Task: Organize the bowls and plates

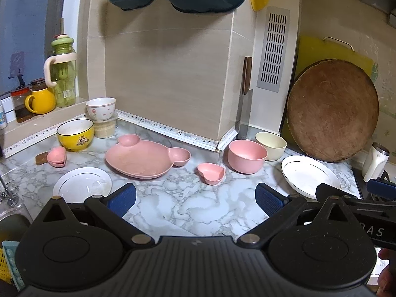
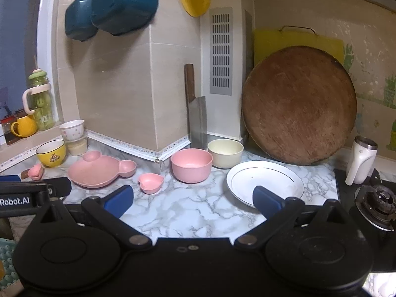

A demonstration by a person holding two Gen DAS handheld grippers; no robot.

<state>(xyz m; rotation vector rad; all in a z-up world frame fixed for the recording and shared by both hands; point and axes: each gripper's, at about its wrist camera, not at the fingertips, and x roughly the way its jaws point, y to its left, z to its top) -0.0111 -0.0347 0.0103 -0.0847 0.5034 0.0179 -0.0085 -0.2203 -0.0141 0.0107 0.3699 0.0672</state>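
On the marble counter [image 1: 198, 205] lie a pink bear-shaped plate [image 1: 141, 158], a pink bowl [image 1: 247, 156], a cream bowl [image 1: 271, 144], a small pink heart dish [image 1: 211, 172], another heart dish [image 1: 57, 157] at left, a yellow bowl [image 1: 75, 133], a white flowered bowl [image 1: 101, 108] and two white plates [image 1: 83, 184] [image 1: 309, 174]. My left gripper [image 1: 195, 198] is open and empty above the counter's front. My right gripper [image 2: 193, 198] is open and empty, its right finger over the right white plate [image 2: 264, 180]. The pink bowl [image 2: 191, 164] and heart dish [image 2: 151, 182] lie ahead of it.
A round wooden board [image 1: 333, 111] and a yellow board [image 1: 334, 49] lean on the right wall. A cleaver [image 2: 195, 113] stands against the corner. A white bottle [image 2: 360, 159] and stove burner [image 2: 378, 205] are at right. Jars and a yellow mug [image 1: 40, 100] sit on the left ledge.
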